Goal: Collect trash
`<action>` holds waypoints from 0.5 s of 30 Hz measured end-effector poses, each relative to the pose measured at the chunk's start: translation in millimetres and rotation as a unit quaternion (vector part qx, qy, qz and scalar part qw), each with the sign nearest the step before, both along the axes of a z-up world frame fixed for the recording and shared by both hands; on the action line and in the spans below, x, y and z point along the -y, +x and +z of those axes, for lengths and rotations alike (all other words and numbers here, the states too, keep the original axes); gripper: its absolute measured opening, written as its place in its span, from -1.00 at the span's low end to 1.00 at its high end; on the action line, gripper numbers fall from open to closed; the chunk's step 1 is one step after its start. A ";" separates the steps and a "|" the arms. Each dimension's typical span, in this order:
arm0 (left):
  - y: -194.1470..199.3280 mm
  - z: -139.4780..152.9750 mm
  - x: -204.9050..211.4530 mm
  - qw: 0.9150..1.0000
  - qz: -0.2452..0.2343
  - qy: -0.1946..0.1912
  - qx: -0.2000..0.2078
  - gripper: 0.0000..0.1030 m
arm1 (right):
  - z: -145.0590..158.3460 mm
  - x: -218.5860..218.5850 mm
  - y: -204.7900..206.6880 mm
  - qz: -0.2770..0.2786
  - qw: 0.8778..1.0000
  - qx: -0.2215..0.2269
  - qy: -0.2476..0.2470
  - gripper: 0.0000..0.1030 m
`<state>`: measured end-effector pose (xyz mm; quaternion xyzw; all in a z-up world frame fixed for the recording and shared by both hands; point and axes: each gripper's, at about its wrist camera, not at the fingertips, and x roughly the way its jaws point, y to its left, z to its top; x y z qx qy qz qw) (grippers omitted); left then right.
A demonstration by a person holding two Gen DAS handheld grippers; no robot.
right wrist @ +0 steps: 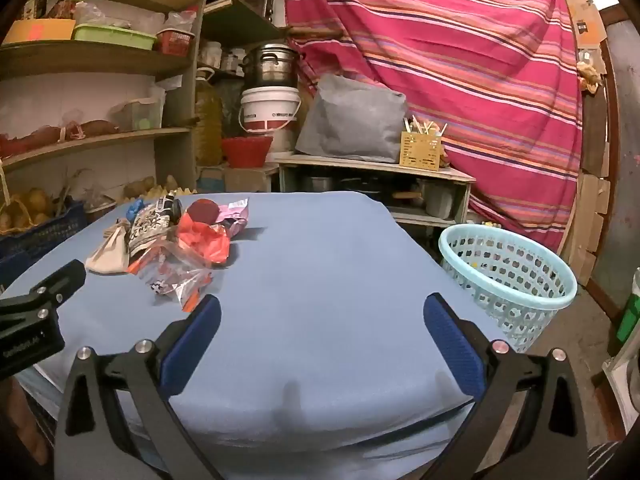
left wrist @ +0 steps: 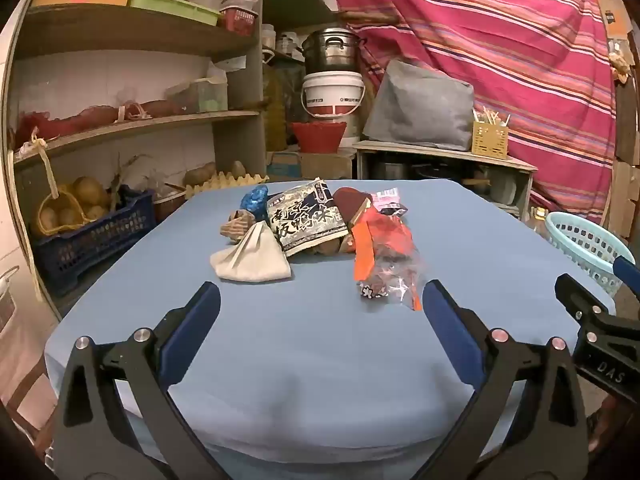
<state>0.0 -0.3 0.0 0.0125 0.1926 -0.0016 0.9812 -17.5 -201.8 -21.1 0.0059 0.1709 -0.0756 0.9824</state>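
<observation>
A heap of trash lies on the blue-covered table [left wrist: 320,360]: a crumpled beige paper [left wrist: 254,258], a black-and-white snack bag [left wrist: 306,220], a red-orange wrapper [left wrist: 380,236], a clear crinkled wrapper [left wrist: 390,280], a blue foil ball [left wrist: 256,198] and a pink packet [left wrist: 386,196]. My left gripper [left wrist: 320,304] stands open just short of the heap, nothing between its fingers. My right gripper [right wrist: 322,316] is open over bare cloth, right of the heap's clear wrapper [right wrist: 176,276]. A pale turquoise basket [right wrist: 508,276] stands off the table's right side.
Wooden shelves [left wrist: 132,124] with boxes and produce line the left. A low cabinet [left wrist: 440,160] with a grey bag, stacked pots and a white bucket [left wrist: 332,92] sits behind the table. A striped pink cloth [left wrist: 500,60] hangs at the back right.
</observation>
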 end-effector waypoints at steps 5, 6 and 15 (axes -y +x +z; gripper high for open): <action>-0.2 -0.2 -0.4 1.000 0.002 0.005 0.003 0.90 | 0.5 0.4 1.0 0.000 1.000 -0.001 0.002 0.92; 0.0 -0.2 -1.0 1.000 0.003 0.004 0.003 0.90 | 0.6 -0.2 0.9 -0.001 1.000 0.000 0.000 0.92; 0.0 1.2 3.1 1.000 0.001 0.011 0.008 0.90 | 2.0 -2.2 0.7 -0.003 1.000 0.001 -0.006 0.92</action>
